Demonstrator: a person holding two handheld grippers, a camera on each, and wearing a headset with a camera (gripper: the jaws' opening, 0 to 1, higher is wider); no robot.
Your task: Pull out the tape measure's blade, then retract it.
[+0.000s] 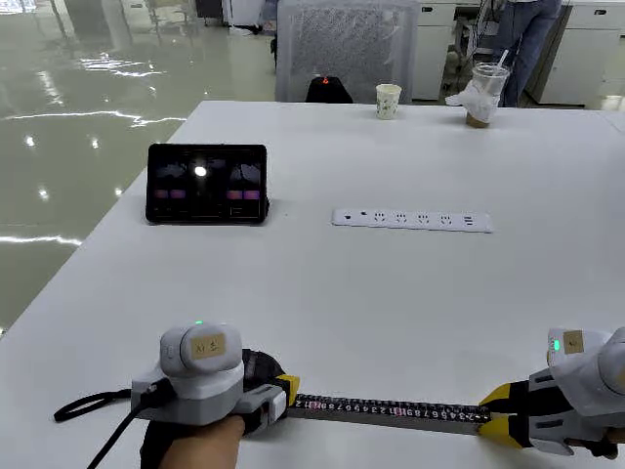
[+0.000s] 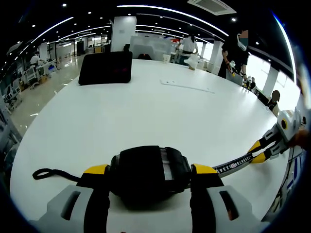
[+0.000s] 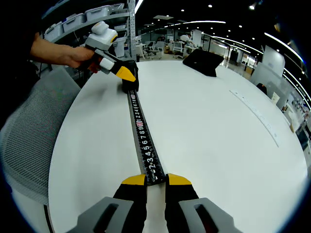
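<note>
White tabletop [image 1: 391, 293] is carrying everything. Nearest, the left gripper [image 1: 281, 399] is clamping the black body of the tape measure [image 2: 148, 165], while the right gripper [image 3: 156, 179] is pinching the tip of the blade [image 1: 391, 407], which is lying stretched flat between them. Farther off, a tablet [image 1: 206, 183] and a power strip [image 1: 411, 220] are resting, and two cups [image 1: 389, 100] are standing near the far edge.

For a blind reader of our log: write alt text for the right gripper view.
The right tongs pinch the end of a tape measure blade, which runs across a white table to the black case clamped in the left tongs. A dark tablet sits farther back on the table.
</note>
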